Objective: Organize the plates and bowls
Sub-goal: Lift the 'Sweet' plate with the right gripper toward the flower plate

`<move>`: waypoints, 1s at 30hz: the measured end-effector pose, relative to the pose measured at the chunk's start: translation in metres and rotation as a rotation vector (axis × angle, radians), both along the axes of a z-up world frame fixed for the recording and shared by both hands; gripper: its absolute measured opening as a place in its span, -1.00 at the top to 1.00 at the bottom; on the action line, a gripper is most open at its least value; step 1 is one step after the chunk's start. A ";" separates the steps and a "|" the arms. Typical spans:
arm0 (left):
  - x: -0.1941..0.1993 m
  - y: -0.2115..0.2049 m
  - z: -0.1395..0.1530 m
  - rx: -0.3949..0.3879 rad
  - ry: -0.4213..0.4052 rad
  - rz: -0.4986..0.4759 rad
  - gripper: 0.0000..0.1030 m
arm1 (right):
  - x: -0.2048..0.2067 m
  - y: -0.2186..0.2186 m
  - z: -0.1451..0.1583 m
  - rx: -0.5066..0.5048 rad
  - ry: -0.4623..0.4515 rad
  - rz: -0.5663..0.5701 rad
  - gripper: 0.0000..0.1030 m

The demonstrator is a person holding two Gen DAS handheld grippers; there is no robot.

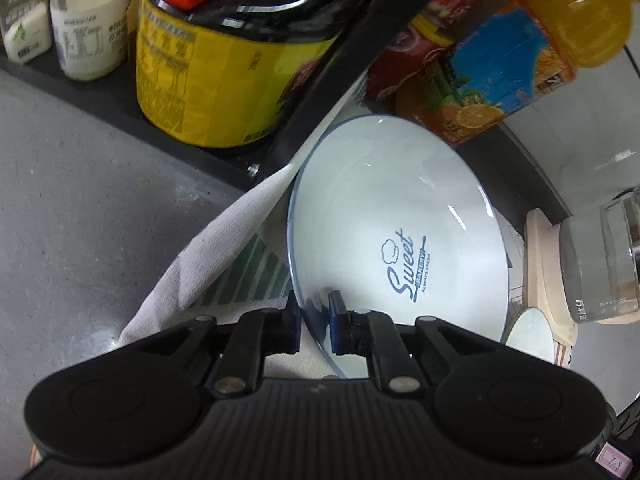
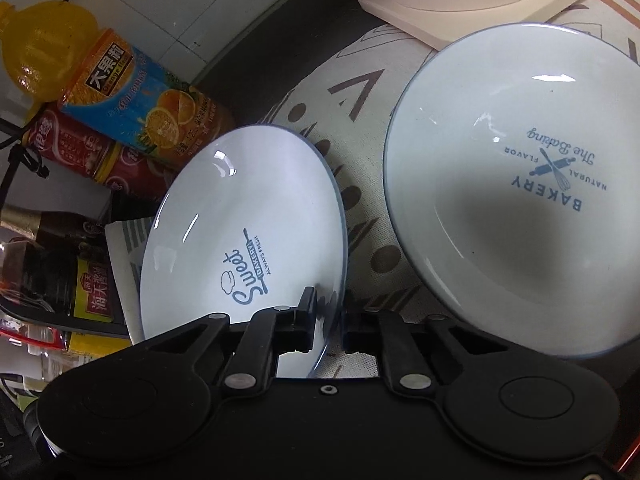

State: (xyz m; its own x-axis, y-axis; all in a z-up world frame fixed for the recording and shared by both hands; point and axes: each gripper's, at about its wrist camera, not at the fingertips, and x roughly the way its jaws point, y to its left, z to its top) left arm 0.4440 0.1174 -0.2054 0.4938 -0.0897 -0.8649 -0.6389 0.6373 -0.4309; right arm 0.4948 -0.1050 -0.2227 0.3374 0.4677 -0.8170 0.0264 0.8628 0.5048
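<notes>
My left gripper (image 1: 315, 322) is shut on the near rim of a white "Sweet Bakery" plate (image 1: 400, 224) and holds it tilted above the patterned cloth (image 1: 224, 264). My right gripper (image 2: 326, 318) is shut on the rim of a "Sweet Bakery" plate (image 2: 248, 232), also tilted; I cannot tell if it is the same plate. A second white plate marked "Bakery Natural Flavor" (image 2: 516, 200) lies on the cloth (image 2: 360, 120) to the right of it. Its edge shows in the left wrist view (image 1: 530, 334).
A black rack (image 1: 312, 92) holds a yellow-labelled jug (image 1: 216, 72) and white jars (image 1: 92, 28). An orange juice bottle (image 2: 120, 92) and a red bottle (image 2: 84, 148) lie behind the plates. A glass pot (image 1: 600, 260) stands on a cream base (image 2: 476, 4). Grey counter (image 1: 80, 208) lies left.
</notes>
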 end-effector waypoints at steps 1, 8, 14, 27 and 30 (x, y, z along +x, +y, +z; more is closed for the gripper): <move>0.000 0.000 0.002 0.006 -0.006 -0.006 0.79 | -0.001 0.000 0.002 0.000 -0.008 0.002 0.80; -0.006 0.001 0.021 0.068 -0.030 -0.052 0.80 | -0.011 0.006 0.023 -0.024 -0.086 0.044 0.80; -0.018 0.000 0.031 0.084 -0.046 -0.097 0.79 | -0.024 0.006 0.030 -0.027 -0.109 0.023 0.80; -0.054 -0.006 0.058 0.116 -0.114 -0.164 0.78 | -0.075 0.002 0.063 -0.038 -0.203 -0.018 0.80; -0.068 -0.005 0.065 0.125 -0.123 -0.169 0.78 | -0.090 0.004 0.067 -0.034 -0.217 -0.019 0.80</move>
